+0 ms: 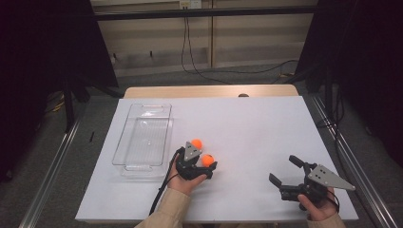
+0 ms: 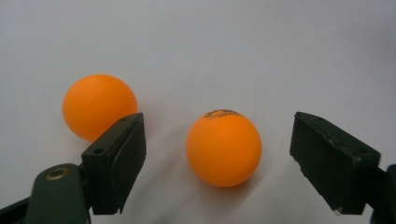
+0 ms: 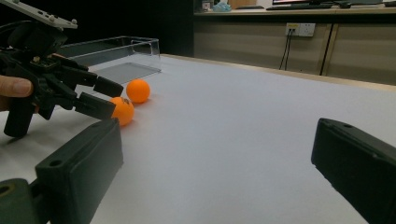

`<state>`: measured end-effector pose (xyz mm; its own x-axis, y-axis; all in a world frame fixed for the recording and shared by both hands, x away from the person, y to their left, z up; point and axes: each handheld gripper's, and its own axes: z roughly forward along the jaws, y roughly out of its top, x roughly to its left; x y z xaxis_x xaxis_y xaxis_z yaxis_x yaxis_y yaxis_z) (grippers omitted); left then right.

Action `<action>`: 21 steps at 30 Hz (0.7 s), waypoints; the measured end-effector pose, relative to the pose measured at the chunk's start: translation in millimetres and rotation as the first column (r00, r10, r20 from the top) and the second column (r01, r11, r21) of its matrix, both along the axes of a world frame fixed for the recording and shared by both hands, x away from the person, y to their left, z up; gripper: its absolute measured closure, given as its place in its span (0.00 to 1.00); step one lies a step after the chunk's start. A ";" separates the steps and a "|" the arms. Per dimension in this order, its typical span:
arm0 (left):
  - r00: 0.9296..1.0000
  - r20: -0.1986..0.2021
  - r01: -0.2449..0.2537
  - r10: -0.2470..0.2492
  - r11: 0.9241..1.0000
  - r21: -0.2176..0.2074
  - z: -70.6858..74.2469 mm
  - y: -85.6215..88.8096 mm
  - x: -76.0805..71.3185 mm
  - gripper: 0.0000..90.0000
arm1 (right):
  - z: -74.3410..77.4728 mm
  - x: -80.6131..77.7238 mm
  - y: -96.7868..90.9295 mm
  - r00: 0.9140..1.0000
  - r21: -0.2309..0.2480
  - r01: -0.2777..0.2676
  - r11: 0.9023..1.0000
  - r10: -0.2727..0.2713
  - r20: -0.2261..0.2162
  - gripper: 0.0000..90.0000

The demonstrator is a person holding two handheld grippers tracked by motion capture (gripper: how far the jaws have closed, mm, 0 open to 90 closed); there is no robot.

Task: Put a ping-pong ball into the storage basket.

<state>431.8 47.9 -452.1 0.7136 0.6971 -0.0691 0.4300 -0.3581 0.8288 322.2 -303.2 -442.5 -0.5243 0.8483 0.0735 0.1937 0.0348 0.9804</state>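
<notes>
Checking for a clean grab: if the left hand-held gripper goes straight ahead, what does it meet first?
Probably the nearer orange ball, lying between the open jaws of the left hand-held gripper, untouched.

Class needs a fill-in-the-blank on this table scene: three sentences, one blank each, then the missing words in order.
1. The two balls on the white table are coloured ____.
2. The left gripper has one ball between its jaws; the pads are not yet ____ it.
3. The clear plastic tray holds ____ balls.

Missing words: orange; touching; no
</notes>
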 end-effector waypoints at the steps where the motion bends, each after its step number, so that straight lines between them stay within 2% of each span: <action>1: 1.000 -0.004 -0.002 0.002 1.000 0.001 -0.2 -0.6 -0.1 0.23 | 0.0 0.0 -0.2 1.000 -0.002 -0.001 1.000 0.001 0.000 0.02; 7: 1.000 -0.024 0.016 -0.016 1.000 0.012 -2.9 -2.5 1.8 0.30 | 0.2 -0.3 0.2 1.000 0.003 0.001 1.000 -0.001 -0.002 0.02; 16: 0.999 -0.038 0.013 -0.012 0.999 0.036 -3.3 -6.1 3.2 0.38 | 0.1 0.0 -0.1 1.000 -0.001 -0.003 1.000 0.003 0.000 0.02; 19: 0.999 -0.044 0.017 -0.015 0.999 0.031 -3.9 -6.6 4.3 0.40 | 0.1 0.0 -0.2 1.000 -0.001 -0.003 1.000 0.003 -0.001 0.02; 21: 0.999 -0.043 0.017 -0.015 0.999 0.050 -3.6 -6.1 4.8 0.40 | 0.1 -0.2 -0.3 1.000 -0.001 -0.002 1.000 0.002 -0.001 0.02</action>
